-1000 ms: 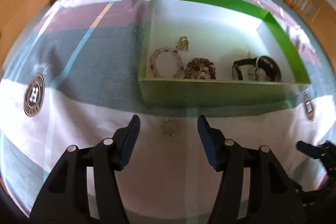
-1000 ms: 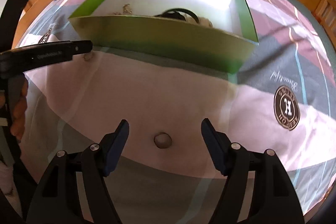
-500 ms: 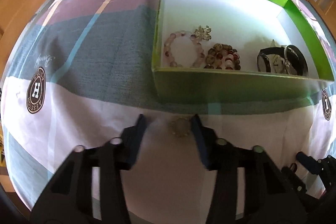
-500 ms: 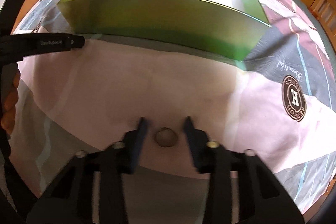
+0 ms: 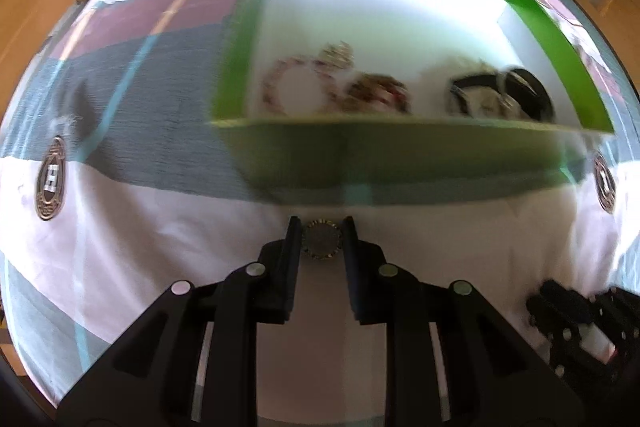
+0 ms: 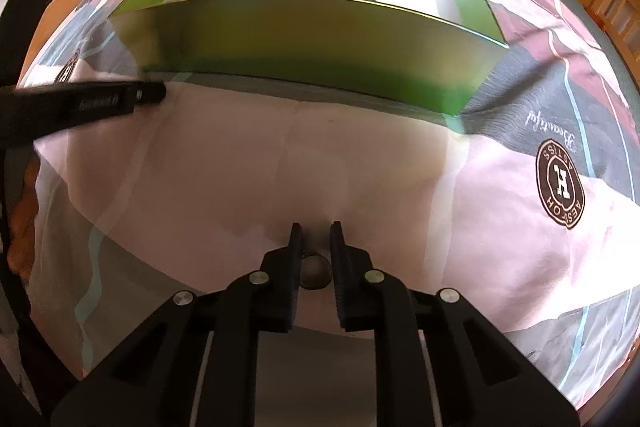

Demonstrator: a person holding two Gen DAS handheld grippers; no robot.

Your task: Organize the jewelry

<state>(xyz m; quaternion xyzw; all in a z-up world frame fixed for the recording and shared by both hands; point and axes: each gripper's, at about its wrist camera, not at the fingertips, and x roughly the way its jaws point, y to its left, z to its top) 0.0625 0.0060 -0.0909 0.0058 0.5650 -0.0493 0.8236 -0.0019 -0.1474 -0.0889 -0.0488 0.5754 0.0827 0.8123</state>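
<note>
**Both grips closing on small pieces — slip risk on soft bedding**

Left gripper [image 5: 321, 227]: jaws closing around a small beaded ring [image 5: 321, 242] lying on the bed [image 5: 140, 227], just in front of the green box [image 5: 400, 163]; pads look to be at its sides. Risk: the ring squirts out or sheet fabric gets pinched. Right gripper [image 6: 316, 231]: jaws closing around a small round bead-like piece [image 6: 316, 270], well short of the box. Risk: the rounded piece rolls free when lifted, or drops before clearing the box wall.
</note>
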